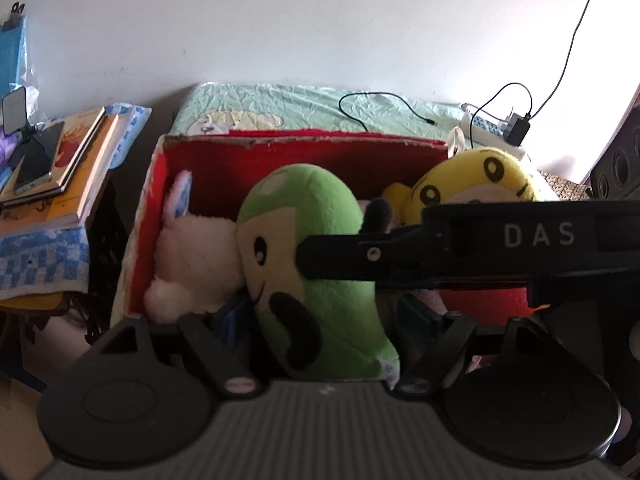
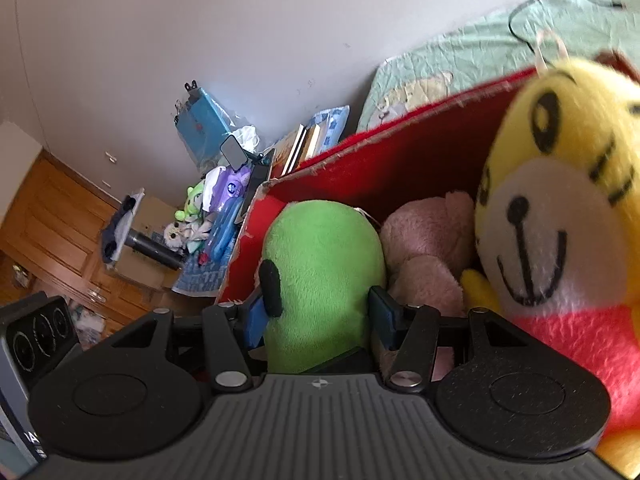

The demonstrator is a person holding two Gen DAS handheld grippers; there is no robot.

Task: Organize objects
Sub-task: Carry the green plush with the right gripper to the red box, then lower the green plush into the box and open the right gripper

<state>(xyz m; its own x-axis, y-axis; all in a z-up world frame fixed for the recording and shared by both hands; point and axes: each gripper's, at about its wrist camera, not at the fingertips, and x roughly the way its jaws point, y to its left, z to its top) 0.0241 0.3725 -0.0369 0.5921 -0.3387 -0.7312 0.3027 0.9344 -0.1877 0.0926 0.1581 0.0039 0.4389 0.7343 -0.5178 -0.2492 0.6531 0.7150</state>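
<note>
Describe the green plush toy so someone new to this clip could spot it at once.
Find the red felt-lined open box in front of the pale green bedsheet. Inside it, between a white fluffy plush and a yellow tiger-faced plush, sits the green plush toy, with gripper pads either side. It alone is bright green, with a cream face and black limbs.

Green toy (image 1: 316, 264): I can't see its lower end, hidden behind my left gripper's body.
Left fingertips: covered by the green toy, so I can't judge their grip.
Pink toy (image 2: 428, 248): only a lump shows; the rest sits behind the green toy and the yellow toy (image 2: 560, 216).
Yellow toy: blurred in my right view, cut off at the right edge.
White toy (image 1: 192, 256): its face is out of sight.
Box (image 1: 288, 136): the near wall is hidden.
</note>
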